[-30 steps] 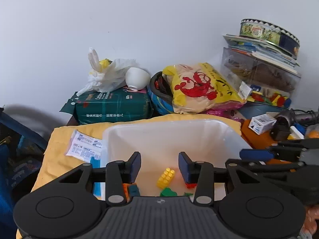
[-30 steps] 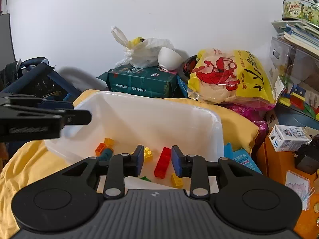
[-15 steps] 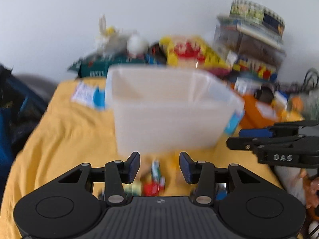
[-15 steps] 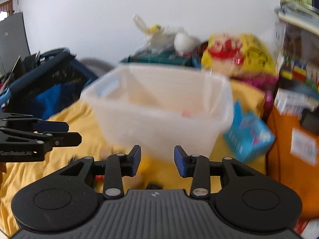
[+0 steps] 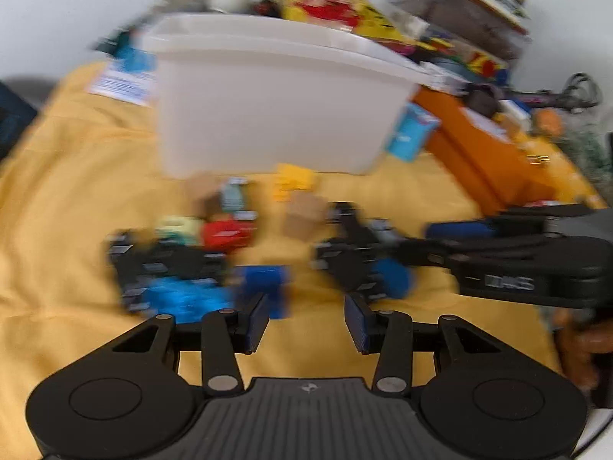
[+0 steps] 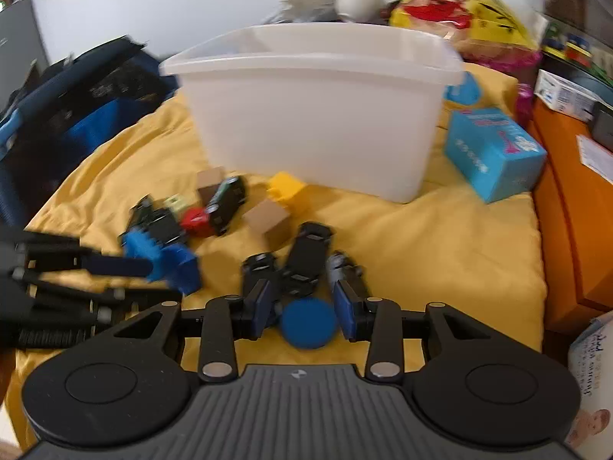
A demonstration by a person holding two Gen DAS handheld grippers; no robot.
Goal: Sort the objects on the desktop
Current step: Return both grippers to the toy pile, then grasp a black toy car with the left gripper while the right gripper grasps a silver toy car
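Observation:
A white plastic bin (image 6: 314,115) stands on a yellow cloth (image 6: 440,253). In front of it lie small toys: black toy cars (image 6: 310,257), a yellow block (image 6: 285,188), a cardboard-coloured cube (image 6: 268,218), a red block (image 6: 195,220) and a blue brick (image 6: 176,264). My right gripper (image 6: 304,306) hangs low over the cloth. Its jaws are closing with a blue round disc (image 6: 308,324) between them, and a thin gap still shows. My left gripper (image 5: 306,322) is open and empty, just behind the blue brick (image 5: 264,287). The left wrist view is blurred.
A light blue box (image 6: 494,153) lies right of the bin, beside an orange box (image 6: 567,211). A dark blue bag (image 6: 76,96) sits off the cloth's left edge. Behind the bin are a yellow snack bag (image 6: 452,11) and stacked clutter (image 5: 459,4).
Both grippers came down and back from over the bin's opening to the toys on the cloth in front of it. The blue disc now lies between the right fingers.

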